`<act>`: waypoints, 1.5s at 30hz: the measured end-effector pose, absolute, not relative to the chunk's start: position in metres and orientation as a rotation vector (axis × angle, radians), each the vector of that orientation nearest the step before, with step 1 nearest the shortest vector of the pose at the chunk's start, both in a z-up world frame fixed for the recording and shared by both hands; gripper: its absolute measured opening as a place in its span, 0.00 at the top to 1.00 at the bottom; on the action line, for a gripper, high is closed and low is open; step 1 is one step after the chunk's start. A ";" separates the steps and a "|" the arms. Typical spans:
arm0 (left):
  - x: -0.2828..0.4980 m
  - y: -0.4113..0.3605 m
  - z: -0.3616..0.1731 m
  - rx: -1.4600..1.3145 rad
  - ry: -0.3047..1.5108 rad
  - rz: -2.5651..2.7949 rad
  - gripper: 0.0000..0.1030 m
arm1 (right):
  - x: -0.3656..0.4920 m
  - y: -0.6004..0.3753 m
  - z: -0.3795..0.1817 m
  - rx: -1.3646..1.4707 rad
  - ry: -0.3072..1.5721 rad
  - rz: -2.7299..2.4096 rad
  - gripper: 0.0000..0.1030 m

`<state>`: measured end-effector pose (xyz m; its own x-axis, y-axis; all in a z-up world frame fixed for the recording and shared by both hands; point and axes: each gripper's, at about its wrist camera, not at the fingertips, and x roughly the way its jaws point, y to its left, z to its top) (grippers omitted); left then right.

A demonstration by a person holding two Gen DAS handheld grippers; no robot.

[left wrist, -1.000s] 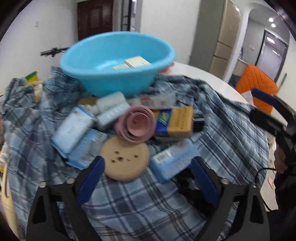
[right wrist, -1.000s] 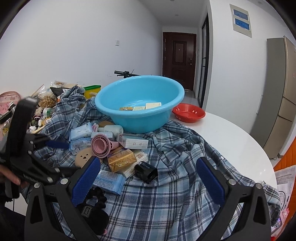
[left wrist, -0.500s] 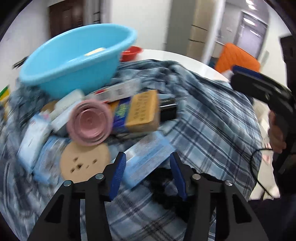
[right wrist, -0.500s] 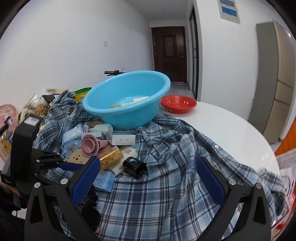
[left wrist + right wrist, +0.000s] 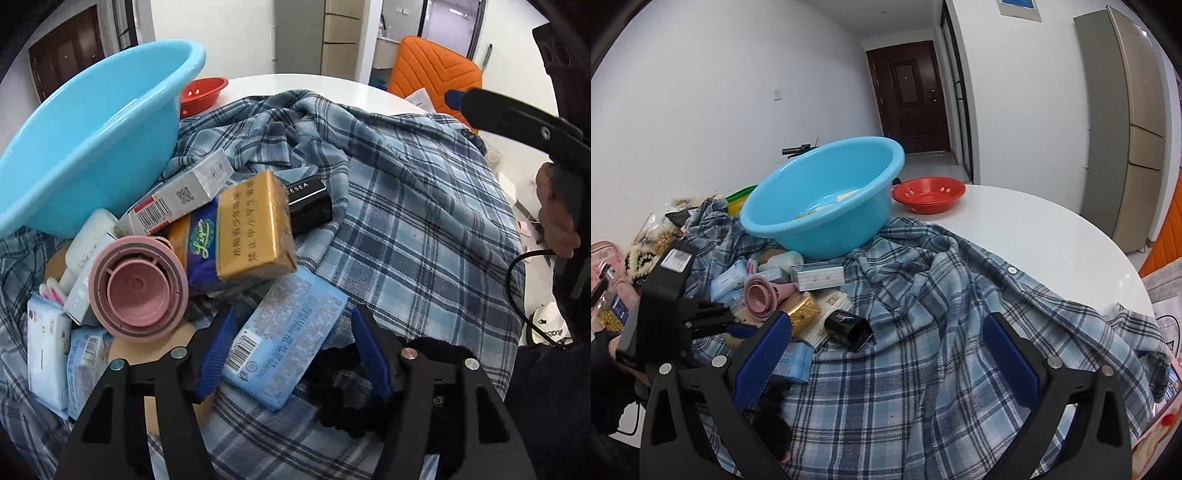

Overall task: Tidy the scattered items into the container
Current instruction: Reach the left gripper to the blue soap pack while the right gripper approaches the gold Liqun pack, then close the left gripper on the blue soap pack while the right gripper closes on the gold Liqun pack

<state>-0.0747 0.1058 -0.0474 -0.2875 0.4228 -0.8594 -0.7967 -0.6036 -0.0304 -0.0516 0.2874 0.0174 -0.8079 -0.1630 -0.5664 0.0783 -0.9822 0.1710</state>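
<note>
The blue basin (image 5: 92, 140) sits far beyond the left gripper (image 5: 295, 350), whose half-spread jaws have just been opening around a soft, light tissue pack (image 5: 284, 339), its long sides the best hold. The right gripper (image 5: 886, 354) gapes empty. Beyond, a black box (image 5: 306, 203) reads "EESEA".

A: What colour is the basin (image 5: 92, 122)?

B: Sky blue. The small bowl (image 5: 928, 194) beside it is red, and the tabletop (image 5: 1034, 236) is white.

A: And the cloth (image 5: 406, 206)?

B: Plaid, in pale blue, grey and navy.

A: The items on it?

B: A pink funnel (image 5: 138, 288), a gold and dark blue packet (image 5: 240, 232), a glossy black box (image 5: 308, 201), and a light blue tissue pack (image 5: 284, 336) with a barcode.
</note>
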 end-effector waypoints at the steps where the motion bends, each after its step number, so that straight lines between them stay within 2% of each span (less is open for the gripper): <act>1: -0.074 0.106 -0.047 -1.146 0.530 1.973 0.41 | -0.052 0.289 0.017 0.919 -0.221 -2.868 0.00; 2: -0.074 0.106 -0.047 -1.163 0.528 1.995 0.48 | -0.053 0.290 0.016 0.923 -0.236 -2.869 0.00; 8: -0.062 0.099 -0.044 -1.212 0.527 2.154 0.58 | -0.054 0.290 0.014 0.938 -0.278 -2.817 0.00; 15: -0.057 0.071 -0.045 -1.287 0.355 2.263 0.60 | -0.071 0.255 0.015 0.994 0.006 -2.634 0.01; 19: -0.060 0.072 -0.046 -1.284 0.341 2.268 0.59 | -0.088 0.235 0.013 1.009 0.118 -2.563 0.03; 23: -0.061 0.084 -0.048 -1.271 0.418 2.240 0.52 | -0.103 0.209 -0.002 1.050 0.330 -2.453 0.16; 25: -0.062 0.086 -0.049 -1.262 0.435 2.231 0.52 | -0.113 0.202 -0.011 1.098 0.391 -2.405 0.23; 30: -0.068 0.083 -0.055 -1.272 0.397 2.203 0.52 | -0.128 0.186 -0.025 1.124 0.500 -2.336 0.23; 32: -0.067 0.082 -0.055 -1.264 0.416 2.198 0.60 | -0.131 0.180 -0.030 1.129 0.532 -2.313 0.23; 35: -0.065 0.080 -0.055 -1.262 0.432 2.188 0.60 | -0.135 0.173 -0.037 1.125 0.576 -2.314 0.23; 36: -0.064 0.078 -0.055 -1.262 0.432 2.189 0.60 | -0.137 0.171 -0.037 1.123 0.586 -2.316 0.24; 37: -0.063 0.076 -0.054 -1.262 0.431 2.189 0.60 | -0.137 0.170 -0.038 1.120 0.591 -2.322 0.38; 38: -0.063 0.074 -0.053 -1.261 0.425 2.194 0.60 | -0.137 0.170 -0.039 1.129 0.595 -2.336 0.47; 45: -0.056 0.048 -0.048 -1.291 0.256 2.258 0.61 | -0.120 0.187 -0.018 1.142 0.462 -2.443 0.47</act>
